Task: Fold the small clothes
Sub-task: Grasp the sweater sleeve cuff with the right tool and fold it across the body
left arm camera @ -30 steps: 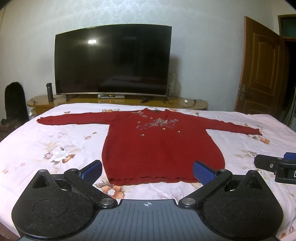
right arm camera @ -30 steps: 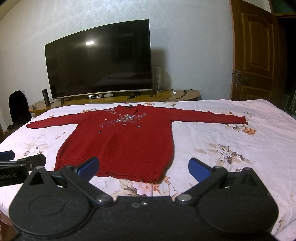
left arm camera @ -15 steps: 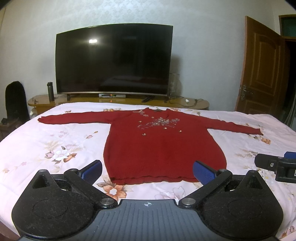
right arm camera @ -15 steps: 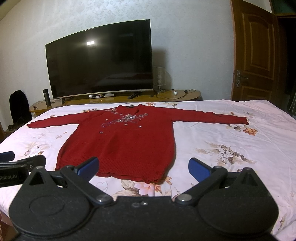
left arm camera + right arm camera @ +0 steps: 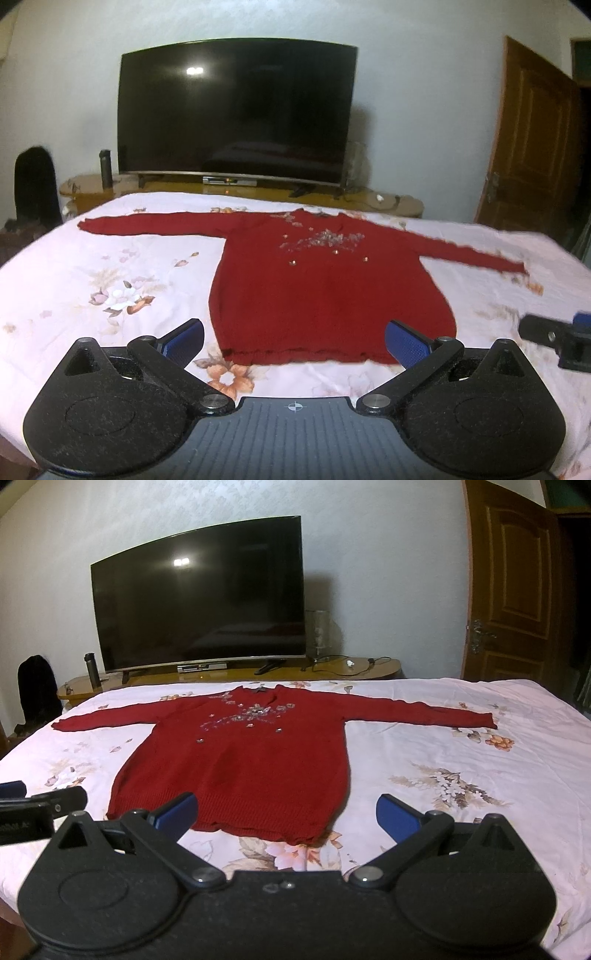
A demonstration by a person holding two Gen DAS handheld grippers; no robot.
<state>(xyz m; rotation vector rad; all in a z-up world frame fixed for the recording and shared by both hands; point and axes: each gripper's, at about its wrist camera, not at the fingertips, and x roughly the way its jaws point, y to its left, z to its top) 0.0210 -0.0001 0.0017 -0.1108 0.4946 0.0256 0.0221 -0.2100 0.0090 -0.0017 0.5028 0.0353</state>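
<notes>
Both the left gripper [image 5: 293, 341] and right gripper [image 5: 286, 812] are hovering wide open and empty near the hem of the red sweater [image 5: 240, 760], which is lying flat, unfolded, on the floral bedsheet [image 5: 461, 760], likely needing a sleeve grasp next.

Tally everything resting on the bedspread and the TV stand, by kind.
Red sweater: 1
Television: 1
Dark bottle: 1
Set-top box: 1
Clear jar: 1
Total: 5
</notes>
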